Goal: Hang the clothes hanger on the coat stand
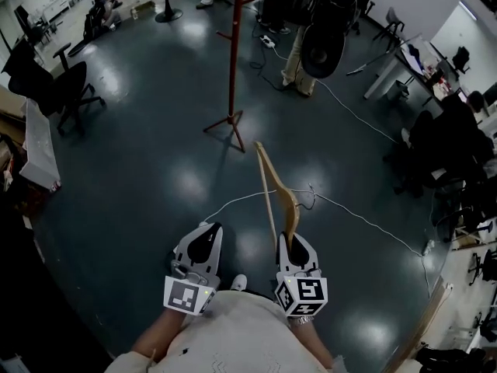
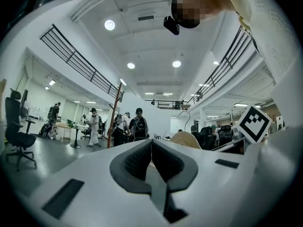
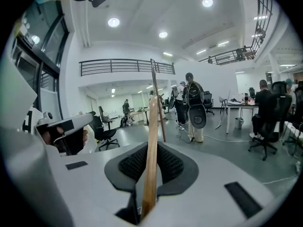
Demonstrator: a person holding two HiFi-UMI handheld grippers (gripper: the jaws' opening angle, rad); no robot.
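Clothes hanger [image 3: 151, 150] — stiff wood, likely light — is clamped edge-on in your right gripper [image 1: 296, 243], well apart from the coat stand [image 1: 231, 53]. Your left gripper [image 1: 203, 238] has its jaws together on nothing; hold low on the arm so the hook end stays free.

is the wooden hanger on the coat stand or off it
Off: the light wooden clothes hanger sits clamped in the right tongs, well short of the red-brown coat stand.

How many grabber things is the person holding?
2. The left gripper, fingers shut and empty, is at the head view's lower left; the right gripper, beside it, clamps the wooden hanger.
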